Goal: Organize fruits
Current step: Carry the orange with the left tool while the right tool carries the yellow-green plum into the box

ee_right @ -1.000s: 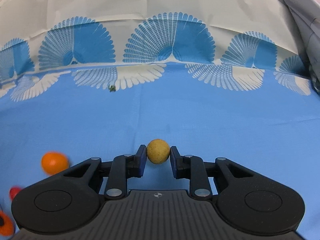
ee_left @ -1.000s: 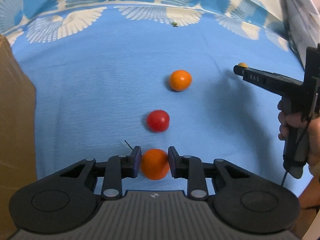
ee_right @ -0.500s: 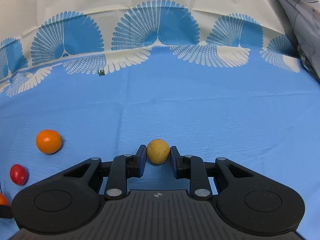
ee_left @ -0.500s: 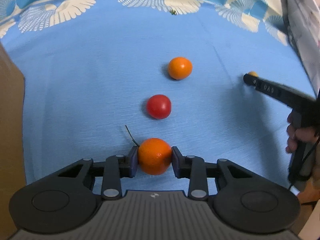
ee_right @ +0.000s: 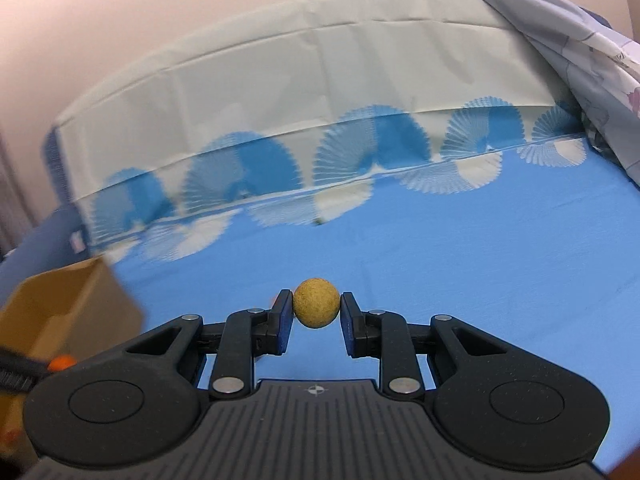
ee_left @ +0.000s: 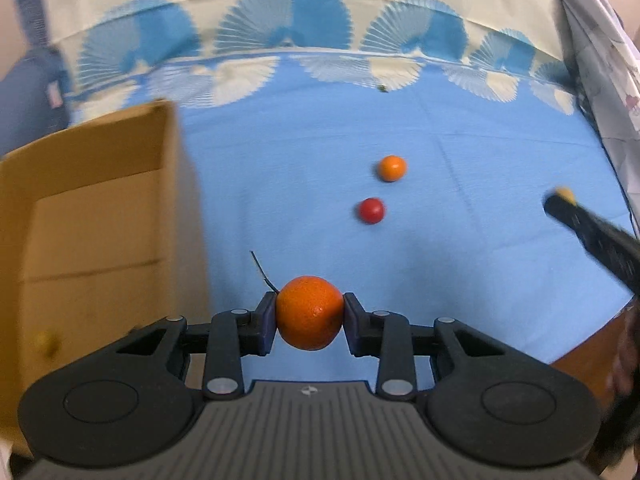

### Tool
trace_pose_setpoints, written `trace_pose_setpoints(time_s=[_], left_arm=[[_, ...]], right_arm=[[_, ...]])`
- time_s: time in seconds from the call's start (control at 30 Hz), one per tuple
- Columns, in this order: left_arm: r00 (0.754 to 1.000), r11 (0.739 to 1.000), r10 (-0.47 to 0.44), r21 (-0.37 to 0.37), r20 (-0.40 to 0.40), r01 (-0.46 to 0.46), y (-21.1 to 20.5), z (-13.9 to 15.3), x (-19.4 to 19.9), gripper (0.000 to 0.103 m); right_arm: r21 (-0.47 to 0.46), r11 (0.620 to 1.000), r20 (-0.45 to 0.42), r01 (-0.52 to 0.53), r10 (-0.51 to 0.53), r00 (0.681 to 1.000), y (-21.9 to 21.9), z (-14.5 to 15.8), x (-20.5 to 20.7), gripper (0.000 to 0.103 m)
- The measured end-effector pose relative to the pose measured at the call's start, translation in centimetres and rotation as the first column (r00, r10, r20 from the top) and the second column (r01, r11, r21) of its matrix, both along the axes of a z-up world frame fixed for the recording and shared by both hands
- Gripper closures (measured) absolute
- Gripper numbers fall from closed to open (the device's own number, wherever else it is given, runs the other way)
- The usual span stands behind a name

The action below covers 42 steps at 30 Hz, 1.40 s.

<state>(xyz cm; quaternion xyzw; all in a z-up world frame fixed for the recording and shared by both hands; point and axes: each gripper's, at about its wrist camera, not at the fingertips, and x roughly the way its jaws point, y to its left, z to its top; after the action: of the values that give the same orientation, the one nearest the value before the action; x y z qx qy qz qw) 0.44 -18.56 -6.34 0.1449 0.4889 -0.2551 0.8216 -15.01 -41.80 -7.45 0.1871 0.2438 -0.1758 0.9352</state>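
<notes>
**Fruits lifted clear, box comes into reach**

Fruits now ride in both claws: the left claw [ee_left: 310, 316] pinches an orange [ee_left: 309, 312], the right claw [ee_right: 316, 312] a small yellow fruit [ee_right: 316, 303]. A second ago each sat on the blue cloth [ee_left: 300, 184]; both have since been raised off it and swung toward the box [ee_left: 92, 216], so drop-off looks next. Inside the open box one yellowish fruit [ee_left: 47, 343] shows, blurred. A smaller orange [ee_left: 392, 168] and a red fruit [ee_left: 371, 210] wait on the cloth.
</notes>
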Motion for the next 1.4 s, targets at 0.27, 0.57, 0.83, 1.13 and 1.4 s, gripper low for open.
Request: trace_pose_setpoints(time_s=[0.27,0.57,0.83,1.13,1.4], left_arm=[[0.995,0.995,0.075,0.063,0.068,-0.079,9.4,4.0,-4.8,0.065],[0.981,0.986,0.165,0.000,0.099,-0.165,19.9,6.0,-9.6,0.065],[0.963,0.970,0.240,-0.077,0.120,-0.232,25.5,7.6,-12.4,0.065],[0.956,0.962,0.263,-0.117,0.128,-0.248,27.3,8.4,-13.4,0.065],[0.959,0.963,0.256,-0.112,0.118,-0.244,27.2,7.9,-12.9,0.065]], right_arm=[[0.058,0.986,-0.013,-0.155,0.156,0.988,11.0,3.4,-5.5,0.077],[0.032,0.937,-0.017,-0.347,0.348,0.937,21.7,5.7,-7.4,0.077],[-0.046,0.906,-0.006,-0.420,0.421,0.907,26.8,7.9,-9.0,0.077],[-0.094,0.889,-0.007,-0.448,0.449,0.893,28.8,8.7,-10.0,0.077],[-0.083,0.890,-0.023,-0.448,0.448,0.894,29.1,8.6,-9.8,0.077]])
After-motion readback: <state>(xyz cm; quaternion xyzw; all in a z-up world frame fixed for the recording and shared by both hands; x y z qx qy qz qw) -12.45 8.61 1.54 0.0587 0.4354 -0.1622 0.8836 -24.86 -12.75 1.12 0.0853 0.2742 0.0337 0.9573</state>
